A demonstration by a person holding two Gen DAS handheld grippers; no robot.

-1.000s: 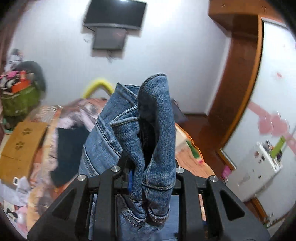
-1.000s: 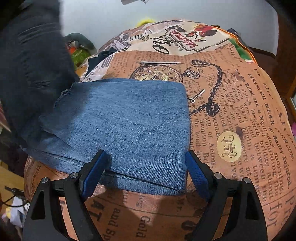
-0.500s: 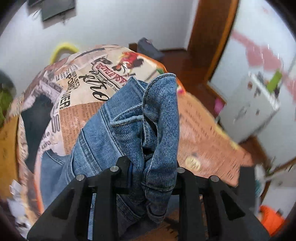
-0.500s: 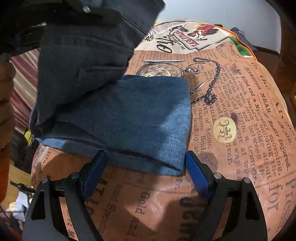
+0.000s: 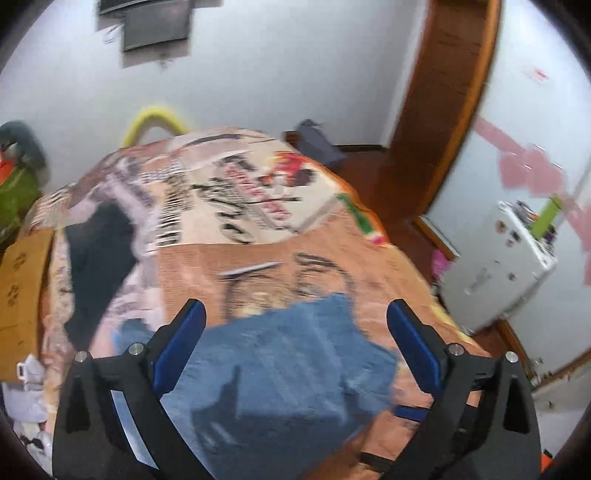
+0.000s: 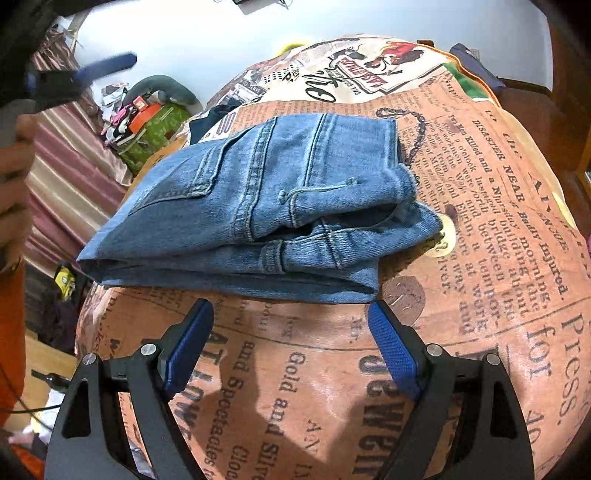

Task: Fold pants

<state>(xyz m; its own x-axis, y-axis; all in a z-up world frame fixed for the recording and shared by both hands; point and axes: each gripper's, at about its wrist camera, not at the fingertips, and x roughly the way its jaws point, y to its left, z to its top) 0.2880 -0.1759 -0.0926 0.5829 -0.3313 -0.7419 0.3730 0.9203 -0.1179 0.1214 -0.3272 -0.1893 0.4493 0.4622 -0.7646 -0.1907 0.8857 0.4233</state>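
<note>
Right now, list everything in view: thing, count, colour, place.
jeans: one, blue denim, folded, lying on the bedspread
bedspread: one, orange-tan newspaper print, covering the bed
dark garment: one, black, on the bed's far left
yellow hoop: one, behind the bed by the wall
screen: one, dark, on the wall
fridge: one, white, right of the bed
left gripper: jaws opening, above the jeans, nothing gripped
right gripper: jaws open, before the jeans, empty
</note>
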